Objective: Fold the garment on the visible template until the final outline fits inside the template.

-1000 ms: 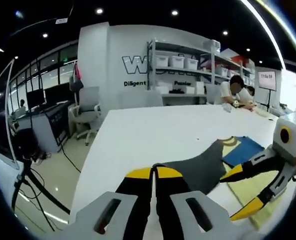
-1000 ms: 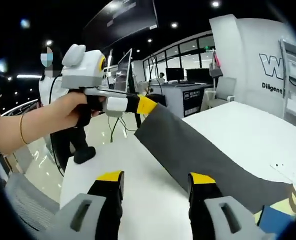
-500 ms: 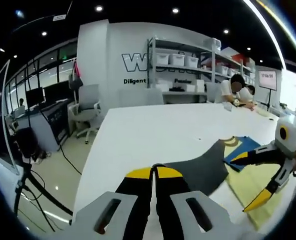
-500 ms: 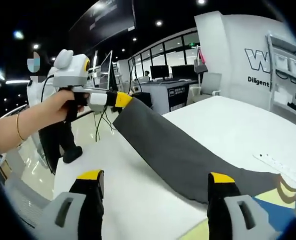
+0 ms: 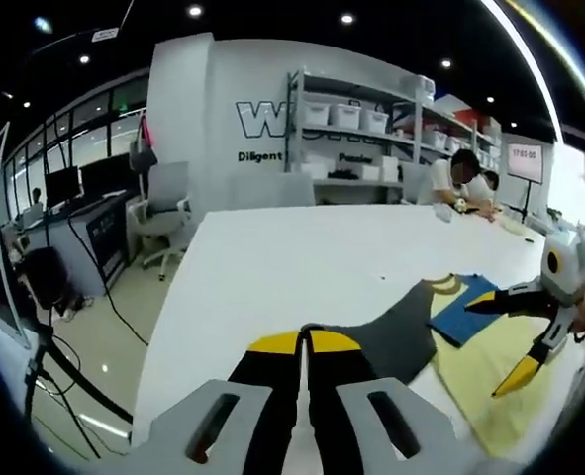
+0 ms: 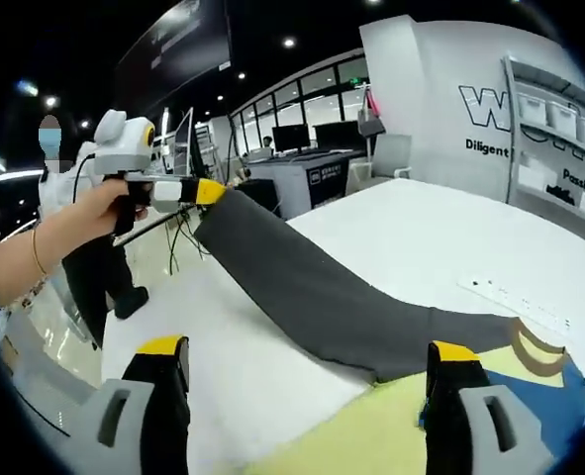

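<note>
The garment lies on a white table (image 5: 292, 257), with a long grey sleeve (image 6: 312, 287), a pale yellow area (image 6: 371, 426), a blue panel (image 6: 559, 411) and brown collar stripes (image 6: 535, 341). My left gripper (image 5: 304, 341) is shut on the end of the grey sleeve (image 5: 386, 336), pulling it out straight and lifted over the table's corner. It appears in the right gripper view as the left gripper (image 6: 208, 191), held by a hand. My right gripper (image 6: 307, 351) is wide open above the sleeve and yellow area, holding nothing. In the left gripper view, the right gripper (image 5: 488, 346) hovers over the yellow fabric (image 5: 490, 396).
The table's edge runs along the left, with floor, cables and an office chair (image 5: 163, 213) beyond. People sit at the table's far end (image 5: 460, 183). Shelves with bins (image 5: 361, 119) stand behind. A thin white strip (image 6: 510, 297) lies on the table near the collar.
My right gripper has opened wider and drawn back from the left one. The left gripper has kept its hold on the sleeve end and stretched it further out.
</note>
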`<state>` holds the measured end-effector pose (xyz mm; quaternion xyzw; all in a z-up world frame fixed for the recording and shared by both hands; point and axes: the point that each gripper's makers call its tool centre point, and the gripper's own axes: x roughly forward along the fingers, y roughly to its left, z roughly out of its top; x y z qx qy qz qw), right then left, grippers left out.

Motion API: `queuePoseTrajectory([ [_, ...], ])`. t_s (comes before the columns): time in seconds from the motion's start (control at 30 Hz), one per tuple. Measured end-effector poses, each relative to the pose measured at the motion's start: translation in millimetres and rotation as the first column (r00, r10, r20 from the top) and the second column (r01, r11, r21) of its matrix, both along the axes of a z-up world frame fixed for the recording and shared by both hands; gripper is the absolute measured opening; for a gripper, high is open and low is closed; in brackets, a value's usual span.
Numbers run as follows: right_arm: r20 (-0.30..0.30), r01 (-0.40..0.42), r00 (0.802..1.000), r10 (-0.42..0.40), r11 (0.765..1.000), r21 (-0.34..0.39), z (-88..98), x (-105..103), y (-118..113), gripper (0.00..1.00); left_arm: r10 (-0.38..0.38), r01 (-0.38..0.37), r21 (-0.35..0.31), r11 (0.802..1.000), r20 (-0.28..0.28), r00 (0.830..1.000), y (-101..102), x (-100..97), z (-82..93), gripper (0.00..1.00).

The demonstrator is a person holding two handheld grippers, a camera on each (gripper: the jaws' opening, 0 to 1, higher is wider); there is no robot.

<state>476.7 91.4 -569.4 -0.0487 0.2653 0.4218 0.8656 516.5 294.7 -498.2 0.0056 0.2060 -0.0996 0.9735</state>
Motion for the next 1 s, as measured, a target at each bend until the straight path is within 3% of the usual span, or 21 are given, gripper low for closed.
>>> queuePoseTrajectory([
  [0.17,0.002,0.076,0.997,-0.076,0.997,-0.012,-0.1,7,-45,0.99,-0.050,0.050,0.012,0.999,0.007,0.999,-25,2.2,11.3,0.01],
  [0.43,-0.001,0.144,0.990,-0.144,0.989,-0.019,0.2,8,-90,0.99,-0.080,0.080,0.002,0.997,-0.003,0.997,-60,8.6,14.6,0.01],
  [0.57,-0.005,0.181,0.983,-0.182,0.983,-0.031,-2.6,5,-117,0.99,-0.116,0.116,-0.004,0.993,0.006,0.993,-88,13.1,18.8,0.01],
  [0.83,-0.008,0.232,0.973,-0.232,0.972,-0.049,-6.4,3,-152,0.99,-0.148,0.148,-0.009,0.989,0.005,0.989,-110,15.9,23.2,0.01],
  [1.0,-0.019,0.248,0.968,-0.250,0.967,-0.056,-8.9,2,-168,0.99,-0.209,0.209,-0.028,0.978,-0.001,0.978,-140,18.5,28.8,0.01],
])
